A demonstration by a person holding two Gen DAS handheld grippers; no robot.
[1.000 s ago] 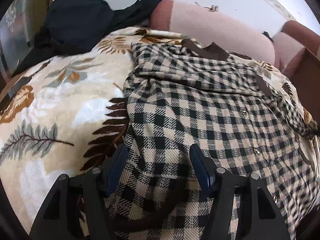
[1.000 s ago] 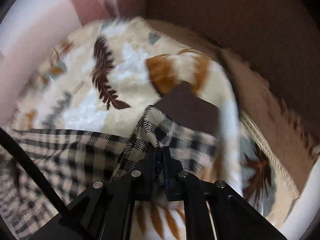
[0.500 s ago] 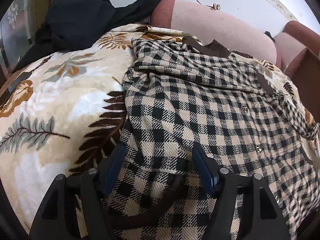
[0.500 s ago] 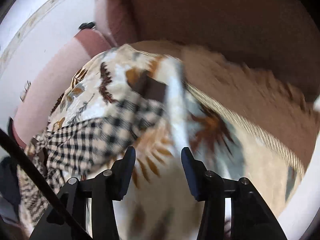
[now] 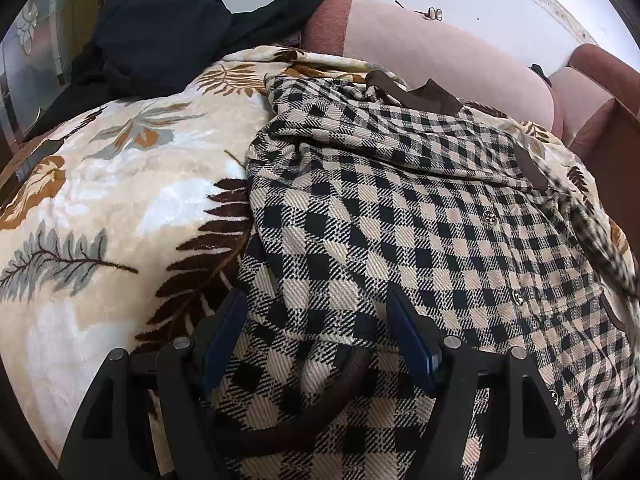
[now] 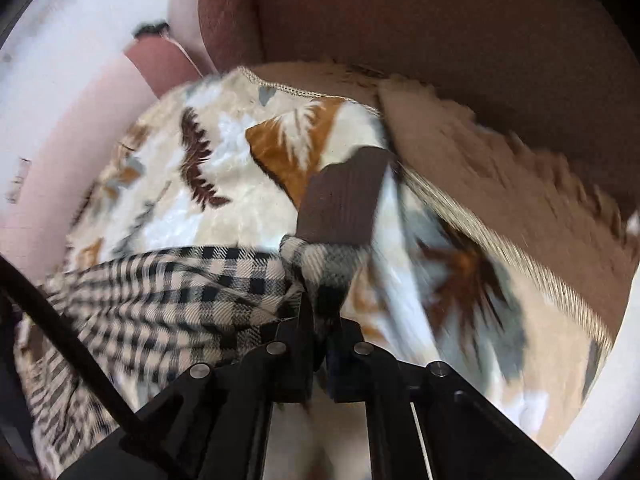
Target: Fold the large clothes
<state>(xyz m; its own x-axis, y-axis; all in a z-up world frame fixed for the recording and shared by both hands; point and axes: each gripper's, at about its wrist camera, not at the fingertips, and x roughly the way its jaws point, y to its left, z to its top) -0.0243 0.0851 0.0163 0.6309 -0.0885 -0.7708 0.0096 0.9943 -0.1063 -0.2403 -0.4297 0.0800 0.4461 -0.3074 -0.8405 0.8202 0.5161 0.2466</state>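
Note:
A black-and-beige checked shirt (image 5: pixel 400 220) with brown collar and cuffs lies spread on a leaf-patterned blanket (image 5: pixel 100 200). My left gripper (image 5: pixel 316 328) is open and rests low over the shirt's lower part, fingers on either side of a fold. In the right wrist view my right gripper (image 6: pixel 320 312) is shut on the shirt's sleeve (image 6: pixel 240 276) just behind its brown cuff (image 6: pixel 344 200), holding it above the blanket (image 6: pixel 200 184).
A black garment (image 5: pixel 160 40) is heaped at the blanket's far left. A pink and brown sofa back (image 5: pixel 440 52) runs behind the shirt. A brown armrest (image 6: pixel 440 40) and a beige fringed throw (image 6: pixel 500 168) lie beyond the cuff.
Half a second ago my right gripper was open away from the sleeve; now it is shut on the sleeve near the cuff. My left gripper has barely moved and stays open.

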